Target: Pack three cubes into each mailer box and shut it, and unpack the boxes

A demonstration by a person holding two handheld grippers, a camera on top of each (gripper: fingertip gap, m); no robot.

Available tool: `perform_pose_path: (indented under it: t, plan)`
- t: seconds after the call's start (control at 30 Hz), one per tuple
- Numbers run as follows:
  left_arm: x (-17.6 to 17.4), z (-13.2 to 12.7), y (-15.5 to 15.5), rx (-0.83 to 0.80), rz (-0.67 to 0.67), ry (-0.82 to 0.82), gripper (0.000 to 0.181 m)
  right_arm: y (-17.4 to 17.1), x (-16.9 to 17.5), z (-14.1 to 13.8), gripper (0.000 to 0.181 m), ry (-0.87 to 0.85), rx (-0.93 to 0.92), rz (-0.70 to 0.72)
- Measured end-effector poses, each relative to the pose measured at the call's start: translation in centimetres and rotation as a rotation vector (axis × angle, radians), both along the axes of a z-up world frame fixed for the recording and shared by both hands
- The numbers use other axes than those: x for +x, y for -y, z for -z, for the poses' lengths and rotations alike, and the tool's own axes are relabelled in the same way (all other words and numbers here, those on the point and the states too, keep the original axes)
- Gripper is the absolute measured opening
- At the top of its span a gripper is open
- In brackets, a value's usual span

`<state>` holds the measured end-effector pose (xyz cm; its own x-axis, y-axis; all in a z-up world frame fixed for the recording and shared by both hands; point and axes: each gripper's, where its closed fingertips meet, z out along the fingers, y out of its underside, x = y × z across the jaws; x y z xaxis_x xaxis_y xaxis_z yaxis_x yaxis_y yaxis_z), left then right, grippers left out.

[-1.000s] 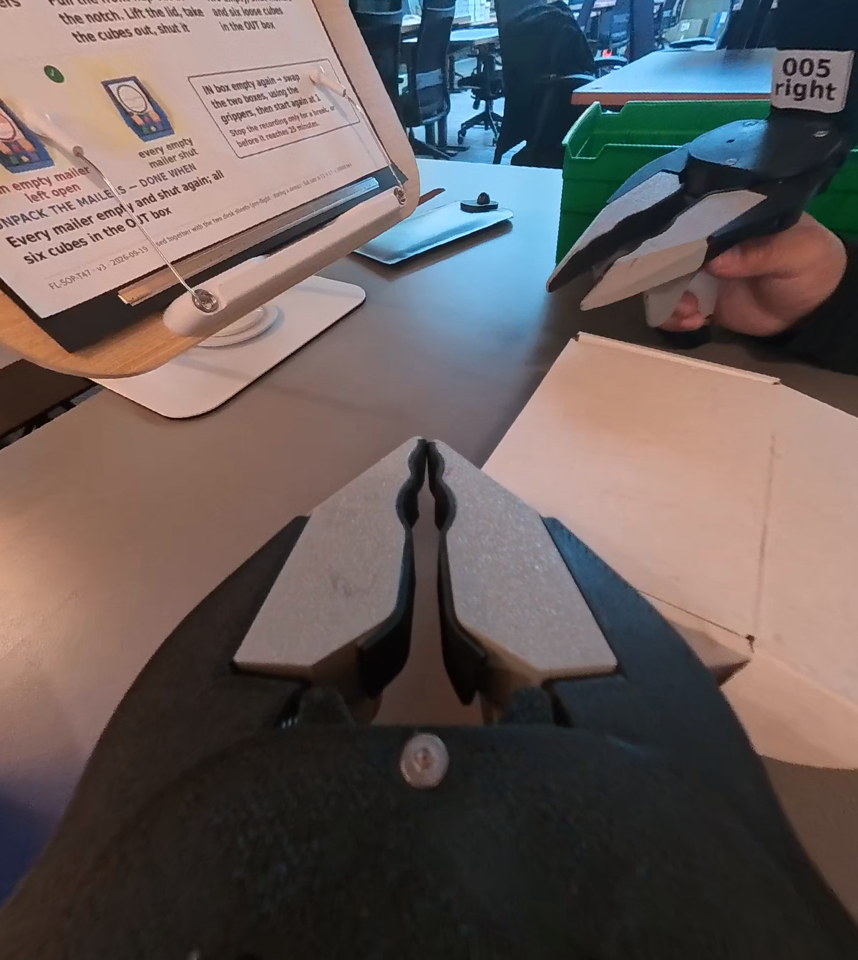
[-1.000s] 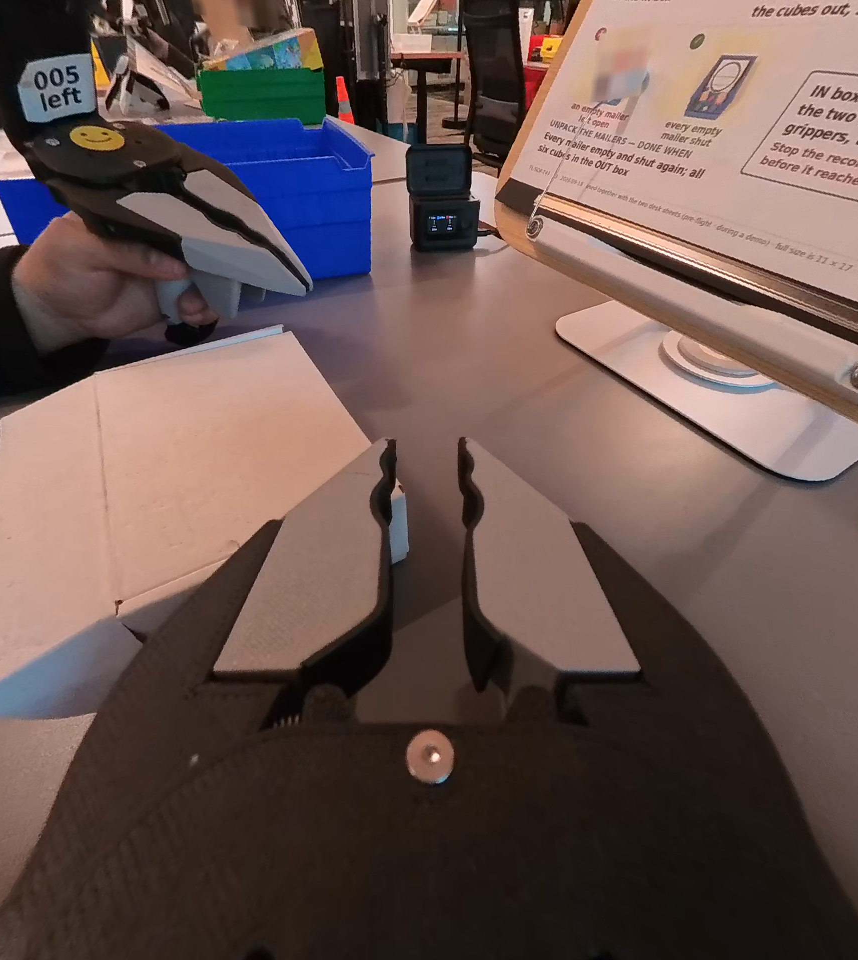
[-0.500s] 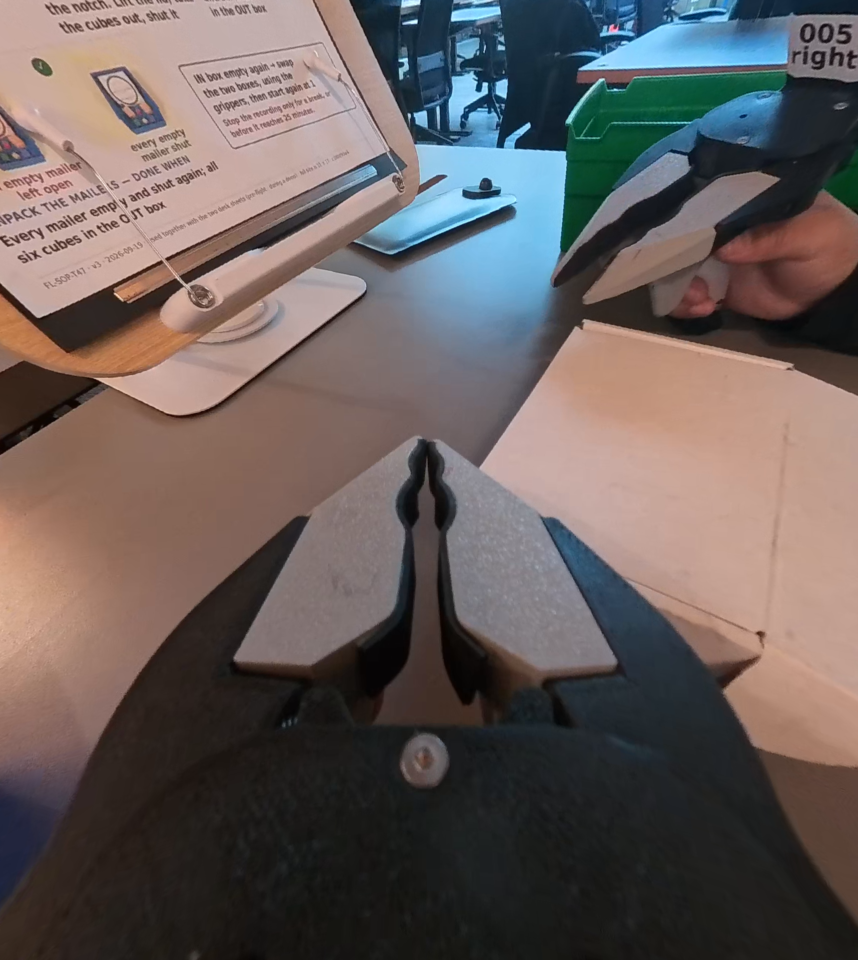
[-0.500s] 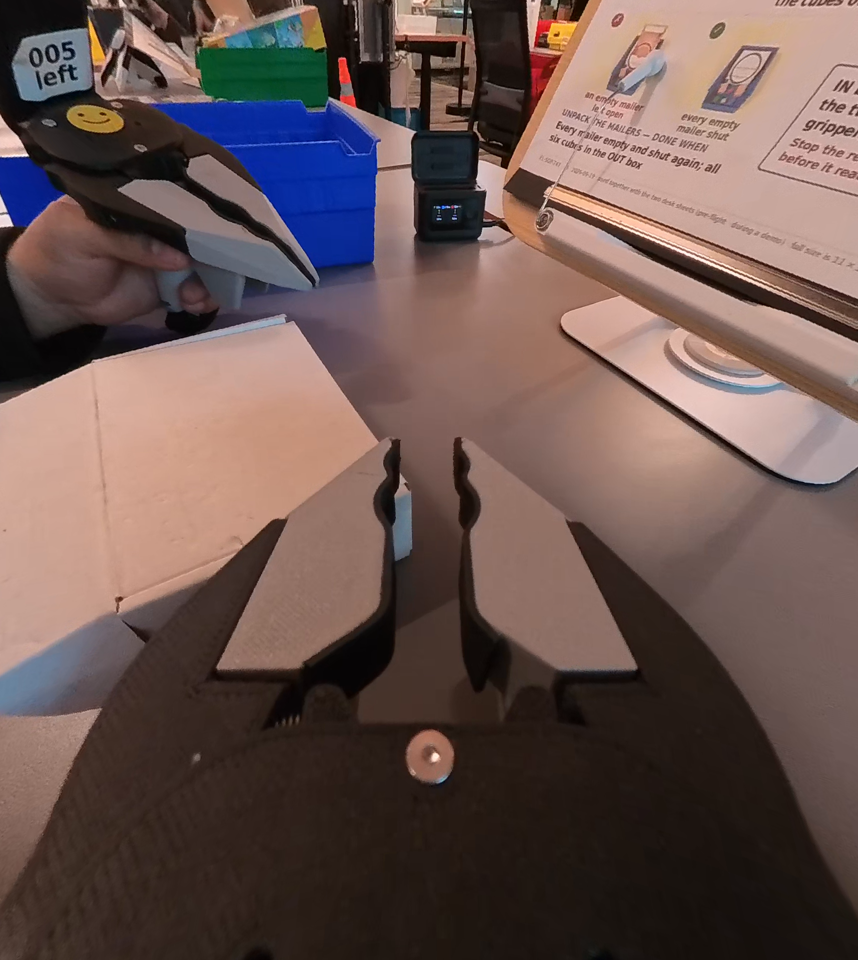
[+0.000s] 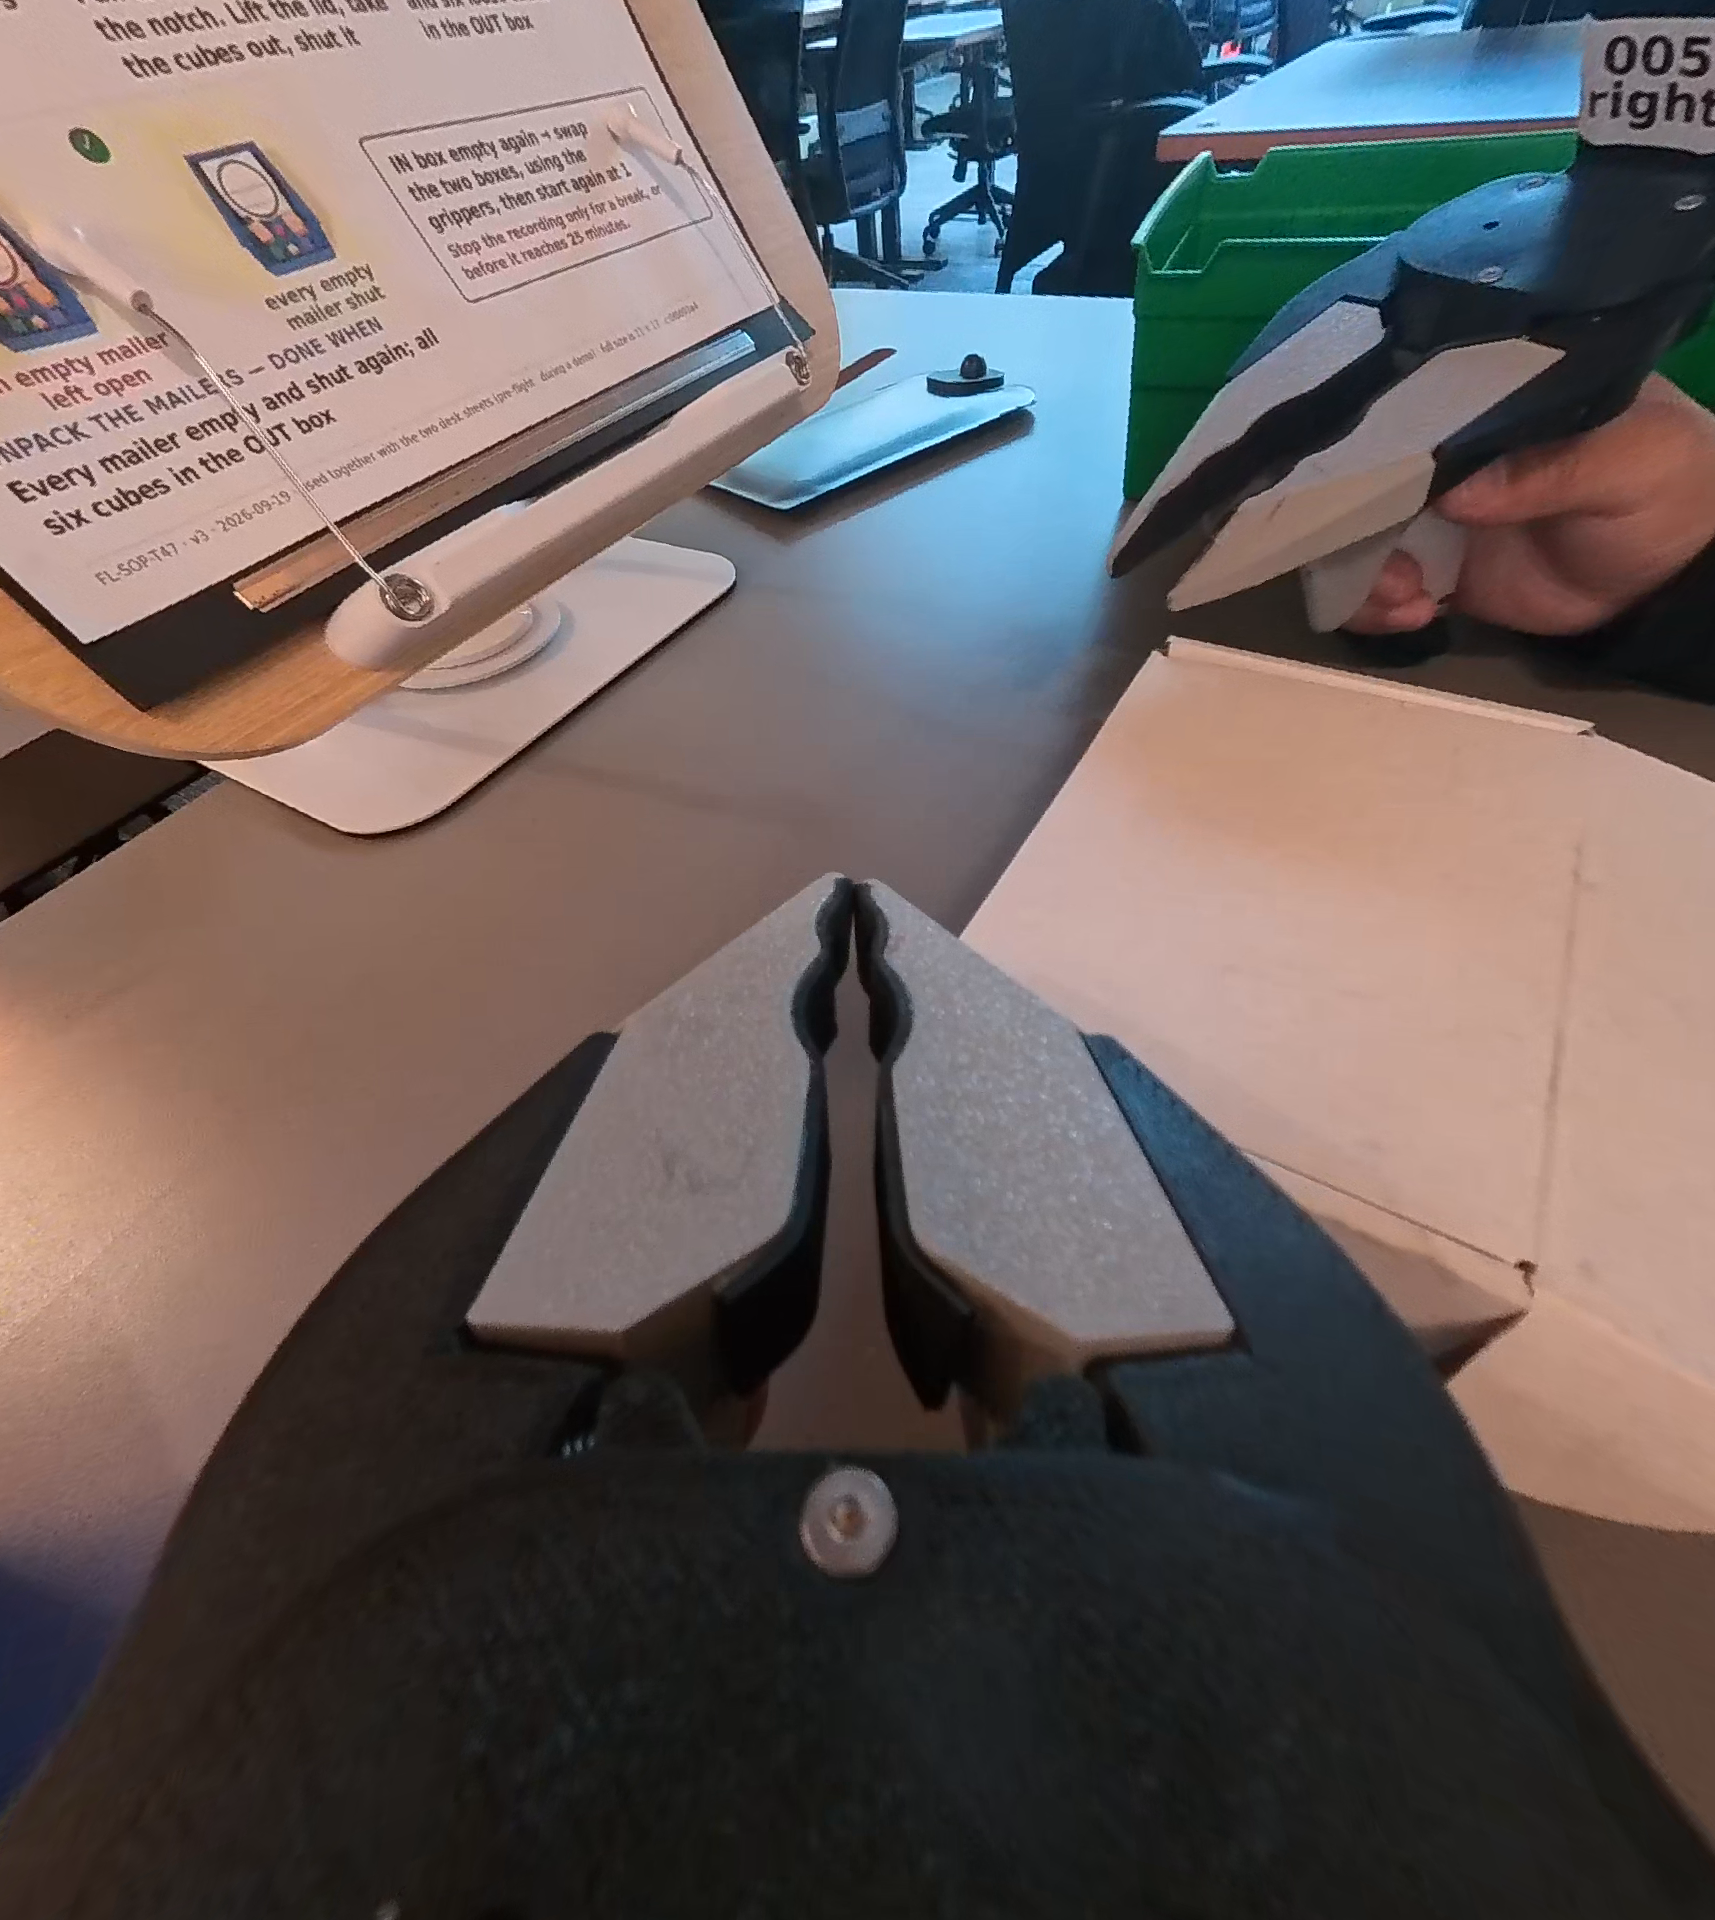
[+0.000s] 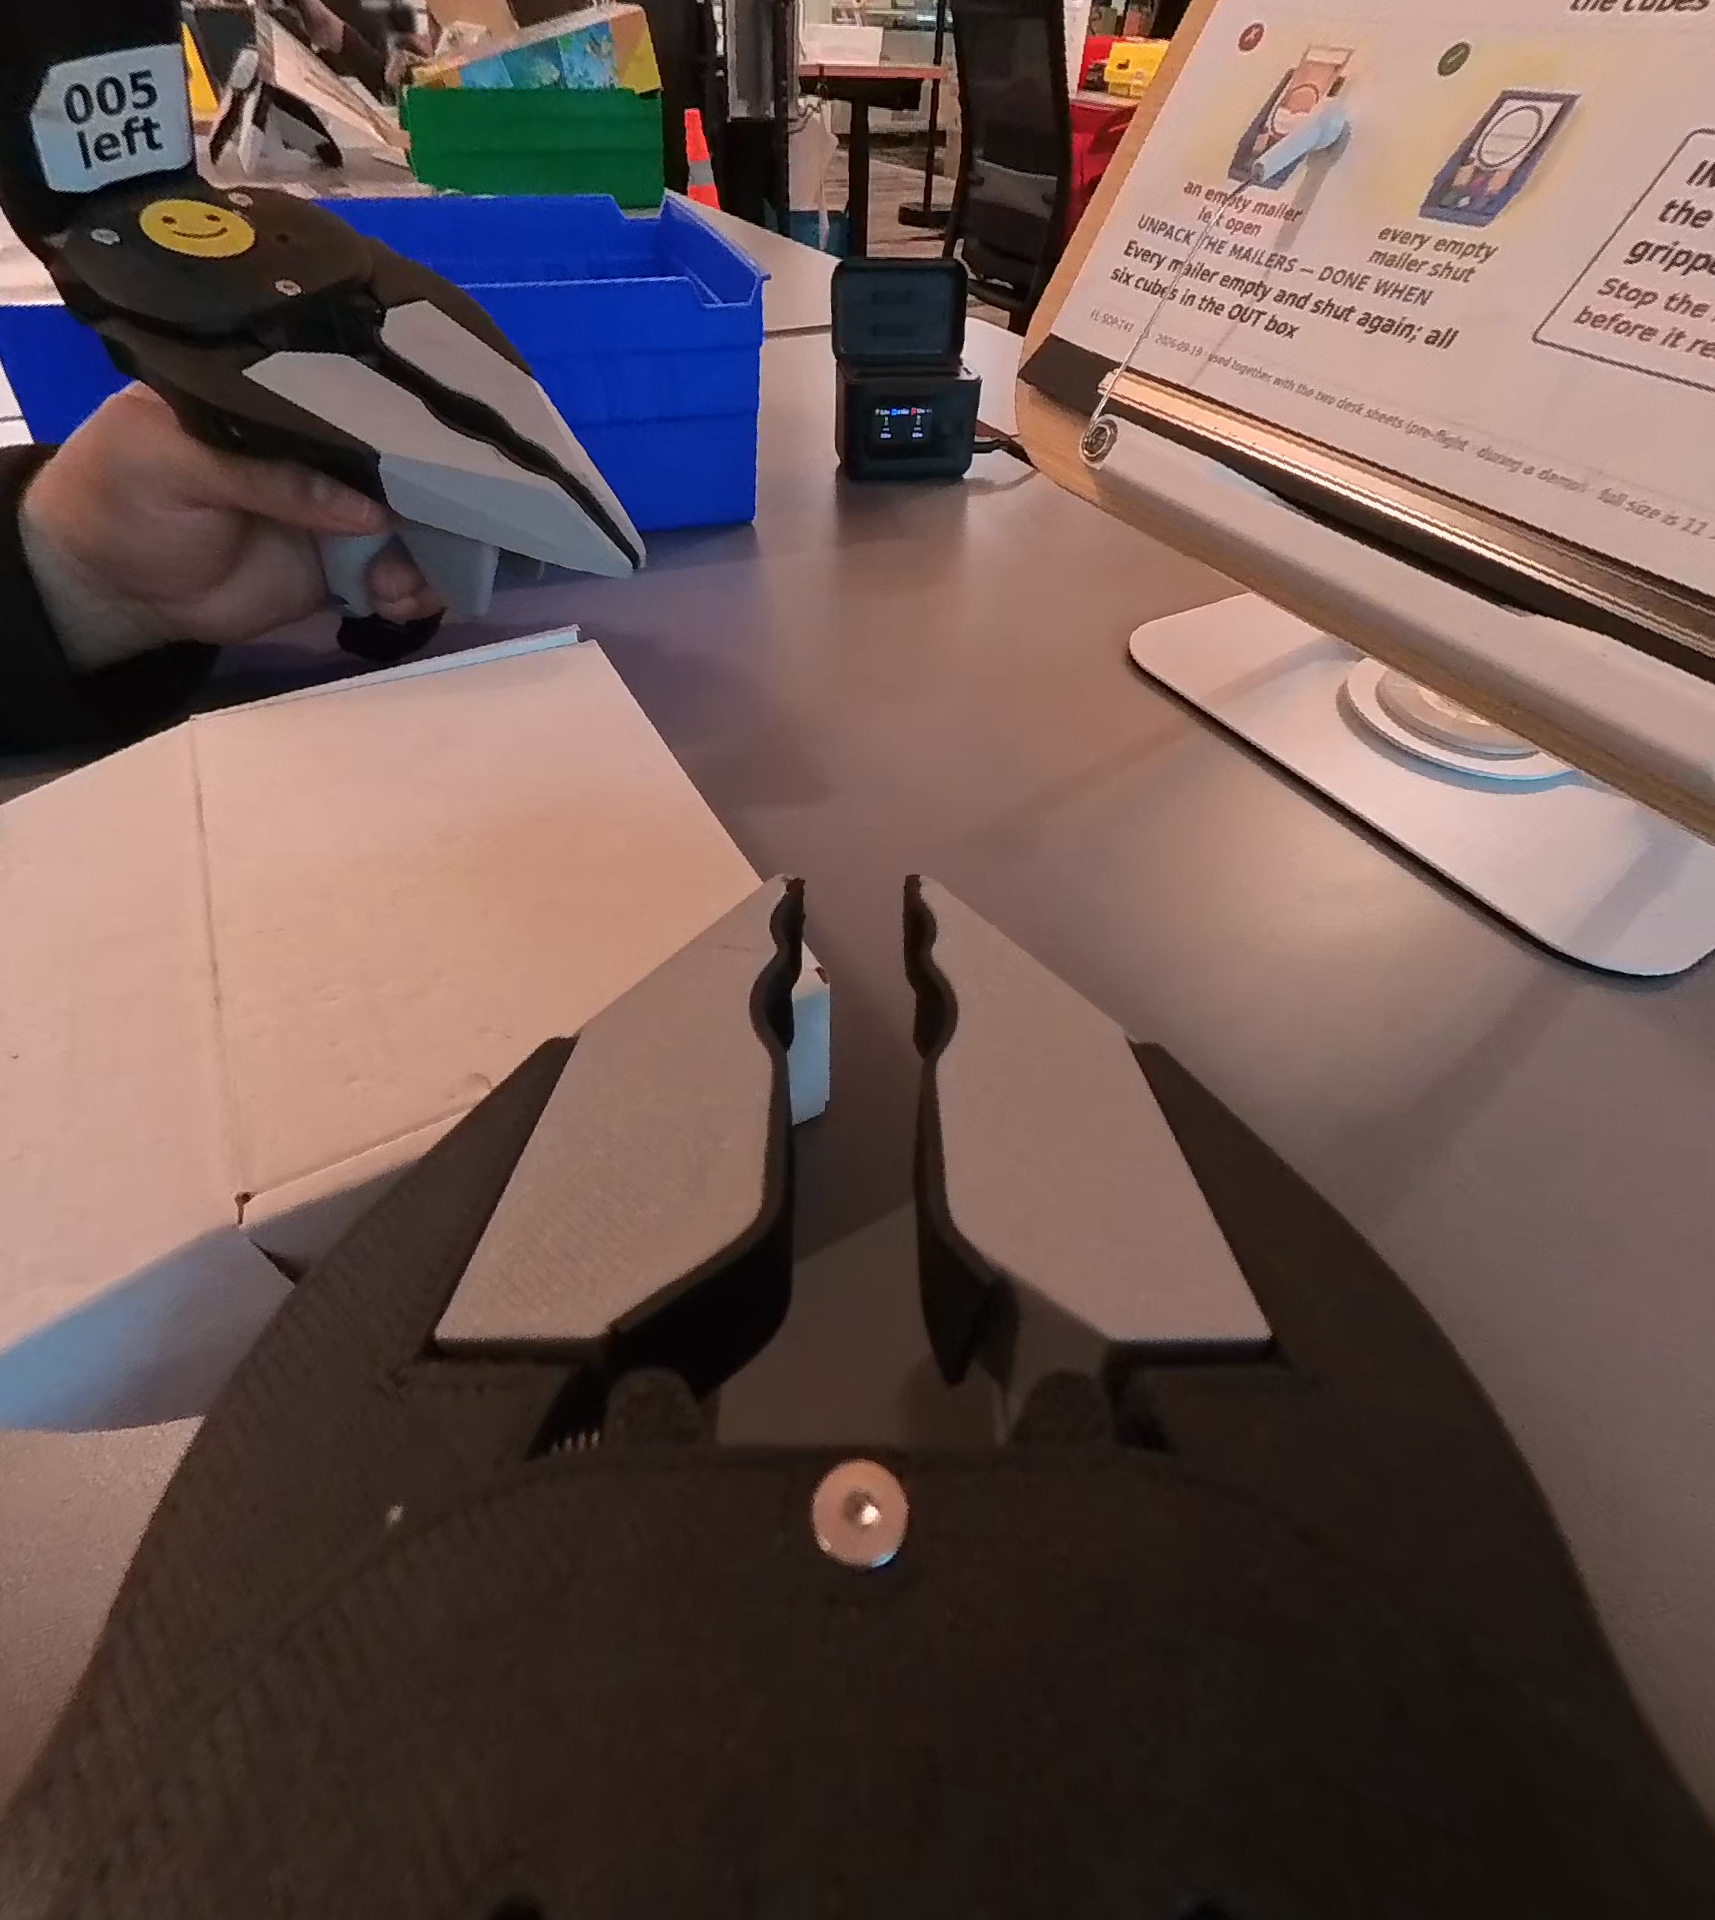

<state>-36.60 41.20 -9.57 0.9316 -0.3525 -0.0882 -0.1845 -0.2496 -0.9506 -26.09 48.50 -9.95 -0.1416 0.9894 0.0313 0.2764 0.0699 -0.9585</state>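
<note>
One white cardboard mailer box (image 5: 1331, 935) lies flat on the grey desk (image 5: 365, 1039), lid down and shut. Its broad top face is plain and a little scuffed, with a straight fold crease running across it near one end, where a narrower panel slopes down toward the desk. At the near corner a small cut notch shows where the side flap tucks in under the top. In the right wrist view the same box (image 6: 333, 883) shows low, pale side walls and a thin raised edge along its far side. No cubes can be seen anywhere around it.
</note>
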Motion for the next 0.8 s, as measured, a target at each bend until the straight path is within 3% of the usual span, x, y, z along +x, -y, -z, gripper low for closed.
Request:
perform_pose_path:
  t: [0.8]
  plan:
    - [0.01, 0.17, 0.01, -0.005, -0.001, -0.005, 0.0, 0.11, -0.06, -0.09, 0.016, -0.002, 0.009, 0.001]
